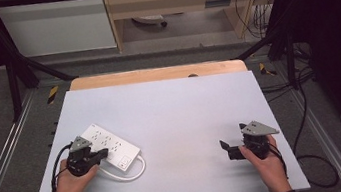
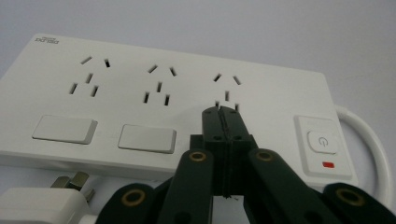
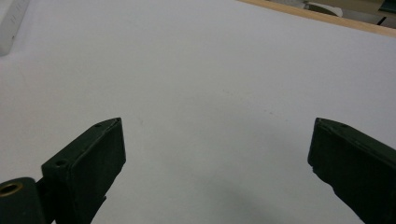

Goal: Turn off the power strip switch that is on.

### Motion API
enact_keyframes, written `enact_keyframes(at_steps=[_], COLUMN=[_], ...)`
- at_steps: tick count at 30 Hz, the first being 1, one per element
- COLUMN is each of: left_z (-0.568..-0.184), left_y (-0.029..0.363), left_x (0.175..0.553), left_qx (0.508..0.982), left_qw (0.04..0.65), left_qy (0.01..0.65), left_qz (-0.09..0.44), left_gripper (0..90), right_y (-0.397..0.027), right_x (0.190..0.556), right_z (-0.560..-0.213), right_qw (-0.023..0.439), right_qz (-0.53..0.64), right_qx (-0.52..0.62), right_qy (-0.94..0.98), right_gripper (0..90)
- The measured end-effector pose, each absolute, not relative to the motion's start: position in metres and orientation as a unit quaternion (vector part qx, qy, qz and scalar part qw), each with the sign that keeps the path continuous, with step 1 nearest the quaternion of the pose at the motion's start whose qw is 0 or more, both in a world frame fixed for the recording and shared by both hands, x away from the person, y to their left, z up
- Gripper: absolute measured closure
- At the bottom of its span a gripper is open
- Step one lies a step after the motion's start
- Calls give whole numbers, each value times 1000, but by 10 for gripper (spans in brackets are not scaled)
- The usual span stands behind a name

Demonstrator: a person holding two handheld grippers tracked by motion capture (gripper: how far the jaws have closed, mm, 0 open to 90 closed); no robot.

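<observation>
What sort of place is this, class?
Probably a lab or workshop recording bench: a white-topped table inside a black metal frame, loose cables on the floor, and a power strip as test object.

One power strip [image 1: 110, 146] counted on table [image 1: 186, 114]: three socket groups, two blank rocker covers [image 2: 64, 129], one power button [image 2: 322, 141]. One plug [image 2: 44, 203]. Two grippers: left gripper [image 1: 102, 154], right gripper [image 1: 224, 145].

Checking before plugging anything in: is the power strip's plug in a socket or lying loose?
Loose: the plug lies on the table beside the power strip, prongs bare.

Power symbol on the power strip's [image 2: 187, 107] switch [image 2: 322, 141]; brand mark illegible.
</observation>
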State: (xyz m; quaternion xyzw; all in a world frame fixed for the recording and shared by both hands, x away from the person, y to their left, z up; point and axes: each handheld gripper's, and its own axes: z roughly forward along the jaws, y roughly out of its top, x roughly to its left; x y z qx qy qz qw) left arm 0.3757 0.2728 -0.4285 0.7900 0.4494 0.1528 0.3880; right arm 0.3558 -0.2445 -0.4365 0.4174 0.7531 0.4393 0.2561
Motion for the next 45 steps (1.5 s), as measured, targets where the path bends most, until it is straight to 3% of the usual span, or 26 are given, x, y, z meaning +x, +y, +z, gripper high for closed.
enact_keyframes(at_steps=[45], left_z=[-429], left_y=[276], left_x=[379], left_qx=[785], left_qw=[386], left_qy=[456], left_qz=[163], left_gripper=[900], right_y=[-244], right_x=[356], right_z=[-437], right_qw=[255], right_qz=[437], right_qx=[416], right_qy=[755], right_gripper=[45])
